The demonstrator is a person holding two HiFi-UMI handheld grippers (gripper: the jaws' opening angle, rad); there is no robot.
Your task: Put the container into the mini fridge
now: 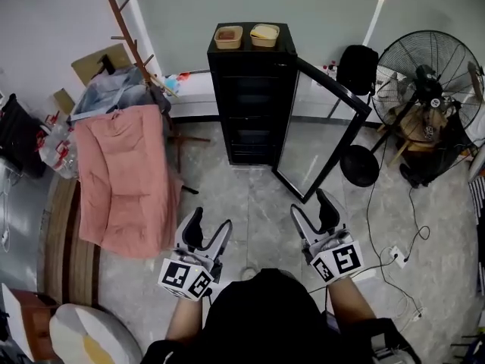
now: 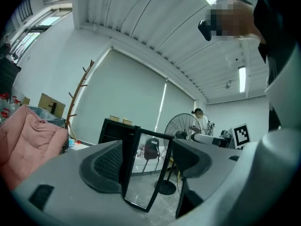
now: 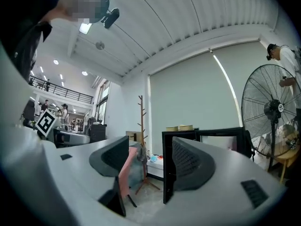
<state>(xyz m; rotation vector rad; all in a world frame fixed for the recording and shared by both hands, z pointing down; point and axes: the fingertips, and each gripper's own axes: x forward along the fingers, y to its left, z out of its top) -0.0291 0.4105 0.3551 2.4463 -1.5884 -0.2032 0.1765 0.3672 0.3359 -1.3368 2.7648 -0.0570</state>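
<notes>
Black boxy mini fridge (image 1: 250, 97), glass door (image 1: 322, 131) swung open | squarish tan container (image 1: 228, 37) plus second container (image 1: 264, 35) on its top | we've got left gripper (image 1: 211, 220), right gripper (image 1: 312, 205) level, jaws spread, empty

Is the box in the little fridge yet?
Not yet. Done: the door of the mini fridge stands open. In hand: nothing; the left claw and right claw are open and empty. Left: both containers sit on top of the fridge; one needs grabbing and putting inside.
</notes>
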